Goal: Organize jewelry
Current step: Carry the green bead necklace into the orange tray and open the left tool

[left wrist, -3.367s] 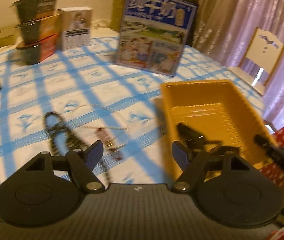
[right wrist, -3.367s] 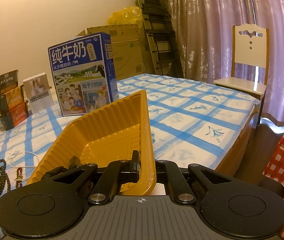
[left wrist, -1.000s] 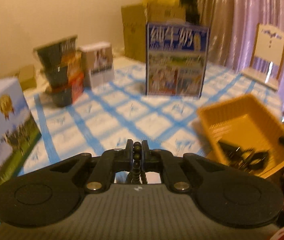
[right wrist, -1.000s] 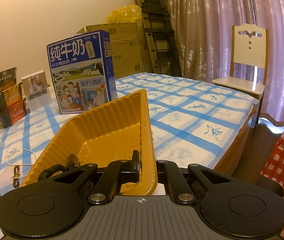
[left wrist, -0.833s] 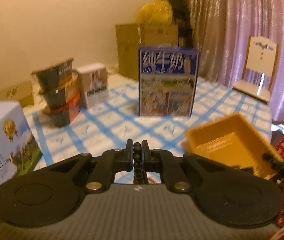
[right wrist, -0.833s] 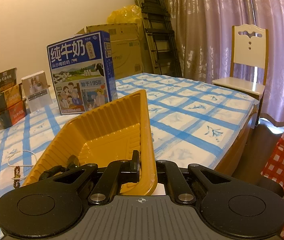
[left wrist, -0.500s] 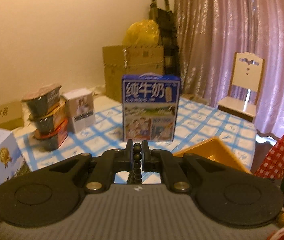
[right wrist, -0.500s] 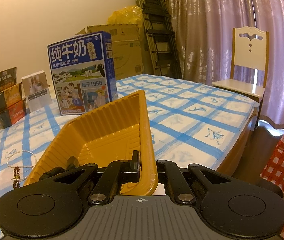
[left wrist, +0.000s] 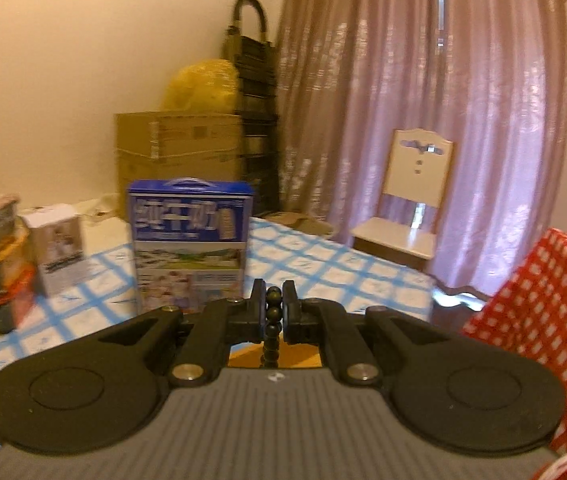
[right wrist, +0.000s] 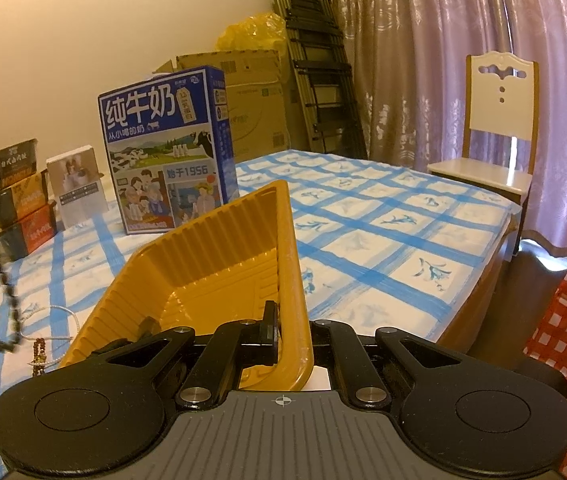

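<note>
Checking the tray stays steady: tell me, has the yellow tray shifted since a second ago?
No. The yellow tray keeps its place against the blue milk box.

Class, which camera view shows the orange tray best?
The right wrist view: the orange tray fills its centre, ribbed walls clear, with the right gripper shut on its rim. The left wrist view shows only an orange sliver under the jaws.
</note>
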Motion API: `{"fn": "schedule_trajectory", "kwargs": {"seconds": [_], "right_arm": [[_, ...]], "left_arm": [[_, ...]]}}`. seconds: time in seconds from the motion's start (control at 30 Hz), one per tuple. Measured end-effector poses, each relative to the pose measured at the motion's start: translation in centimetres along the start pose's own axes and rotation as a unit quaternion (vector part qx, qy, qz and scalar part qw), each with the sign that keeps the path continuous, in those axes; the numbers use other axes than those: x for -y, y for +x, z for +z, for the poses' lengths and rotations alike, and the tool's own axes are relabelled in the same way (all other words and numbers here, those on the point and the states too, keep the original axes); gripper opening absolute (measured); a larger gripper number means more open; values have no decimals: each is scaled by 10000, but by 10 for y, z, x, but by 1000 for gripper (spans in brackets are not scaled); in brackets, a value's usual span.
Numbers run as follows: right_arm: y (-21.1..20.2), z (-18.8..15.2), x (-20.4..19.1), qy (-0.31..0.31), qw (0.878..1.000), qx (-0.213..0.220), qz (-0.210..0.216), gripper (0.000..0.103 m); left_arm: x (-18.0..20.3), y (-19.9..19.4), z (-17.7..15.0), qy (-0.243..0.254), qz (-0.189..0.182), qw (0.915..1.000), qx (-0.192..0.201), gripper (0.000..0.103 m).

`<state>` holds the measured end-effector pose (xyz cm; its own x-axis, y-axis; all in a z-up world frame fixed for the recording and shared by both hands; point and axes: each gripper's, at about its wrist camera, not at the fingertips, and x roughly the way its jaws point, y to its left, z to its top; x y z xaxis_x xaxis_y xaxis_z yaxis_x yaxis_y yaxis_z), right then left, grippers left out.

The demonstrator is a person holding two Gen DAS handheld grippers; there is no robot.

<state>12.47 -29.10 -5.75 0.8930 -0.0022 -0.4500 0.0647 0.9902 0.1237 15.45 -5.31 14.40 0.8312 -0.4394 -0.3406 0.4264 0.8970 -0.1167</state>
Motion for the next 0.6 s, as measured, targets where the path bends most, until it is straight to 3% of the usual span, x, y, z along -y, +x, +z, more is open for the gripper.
{"fn": "schedule_trajectory", "kwargs": {"seconds": [0.37, 0.6], "right_arm": [[-1, -1, 1, 38, 10000, 3, 13, 6], [-1, -2, 3, 60, 10000, -3, 23, 6]], "left_arm": [[45, 68, -24, -371, -760, 9959, -311, 6], [50, 113, -57, -721, -872, 9894, -911, 6]]}}
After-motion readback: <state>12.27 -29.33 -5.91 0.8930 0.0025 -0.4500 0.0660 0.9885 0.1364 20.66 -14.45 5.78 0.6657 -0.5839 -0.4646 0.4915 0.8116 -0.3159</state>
